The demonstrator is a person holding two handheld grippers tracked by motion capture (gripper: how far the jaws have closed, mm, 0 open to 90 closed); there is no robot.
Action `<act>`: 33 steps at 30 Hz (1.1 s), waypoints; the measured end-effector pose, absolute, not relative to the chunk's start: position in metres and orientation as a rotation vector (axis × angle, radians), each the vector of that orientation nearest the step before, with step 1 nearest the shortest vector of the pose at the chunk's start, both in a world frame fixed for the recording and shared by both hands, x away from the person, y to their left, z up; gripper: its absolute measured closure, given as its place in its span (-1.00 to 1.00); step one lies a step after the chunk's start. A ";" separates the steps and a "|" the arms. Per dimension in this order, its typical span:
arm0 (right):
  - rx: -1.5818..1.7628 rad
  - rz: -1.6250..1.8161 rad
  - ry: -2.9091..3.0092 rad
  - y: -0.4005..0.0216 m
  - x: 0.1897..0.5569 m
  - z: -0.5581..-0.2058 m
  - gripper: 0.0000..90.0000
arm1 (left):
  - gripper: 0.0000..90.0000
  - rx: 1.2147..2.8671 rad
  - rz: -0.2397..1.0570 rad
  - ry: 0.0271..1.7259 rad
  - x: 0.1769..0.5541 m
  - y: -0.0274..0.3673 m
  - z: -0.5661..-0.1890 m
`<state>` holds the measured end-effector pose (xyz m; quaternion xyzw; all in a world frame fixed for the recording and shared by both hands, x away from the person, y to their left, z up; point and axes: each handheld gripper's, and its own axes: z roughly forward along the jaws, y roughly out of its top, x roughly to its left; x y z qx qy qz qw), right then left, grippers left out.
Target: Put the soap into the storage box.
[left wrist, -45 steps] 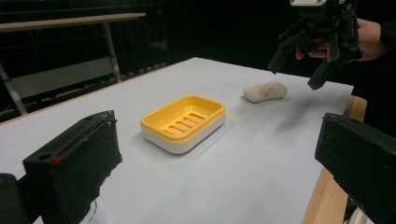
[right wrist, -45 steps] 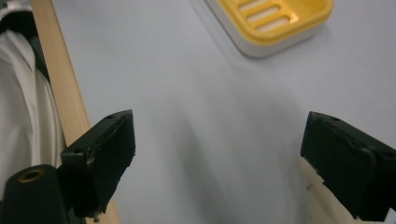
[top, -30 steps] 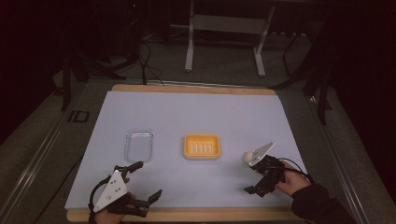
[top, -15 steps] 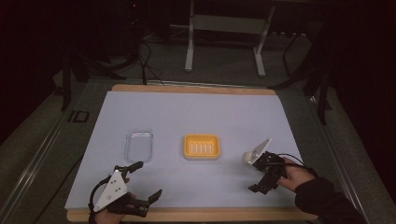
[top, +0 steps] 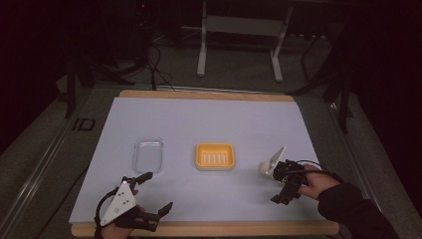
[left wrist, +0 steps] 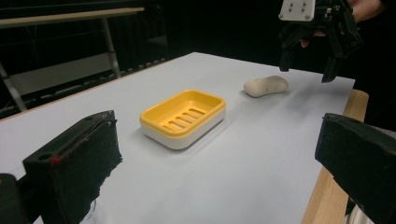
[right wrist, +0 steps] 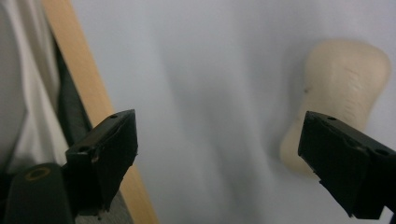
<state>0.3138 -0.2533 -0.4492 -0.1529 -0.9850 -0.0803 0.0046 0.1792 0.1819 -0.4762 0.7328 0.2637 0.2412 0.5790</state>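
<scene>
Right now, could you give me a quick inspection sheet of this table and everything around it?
Surface: pale blue sheet over a wooden-edged table.
Job's things: yellow slotted plastic soap dish at the centre; cream oblong soap bar lying to its right, apart from it; clear shallow plastic tray to its left.
Clutter: nothing seen.
Grippers: left claw open, empty, near the front edge; right claw open, empty, tilted above the sheet beside the soap.
Cables: black cable looping from the right claw.
Surroundings: dark room, grey metal stand behind the table.
</scene>
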 end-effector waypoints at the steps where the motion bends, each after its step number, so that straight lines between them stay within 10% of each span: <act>1: -0.484 -0.244 -3.081 -0.254 0.316 -0.449 -0.74 | -1.00 1.714 0.565 0.617 0.179 0.182 -0.476; 33: -0.620 -0.492 -3.110 -0.280 0.355 -0.453 -0.68 | -1.00 1.695 0.565 0.600 0.179 0.182 -0.476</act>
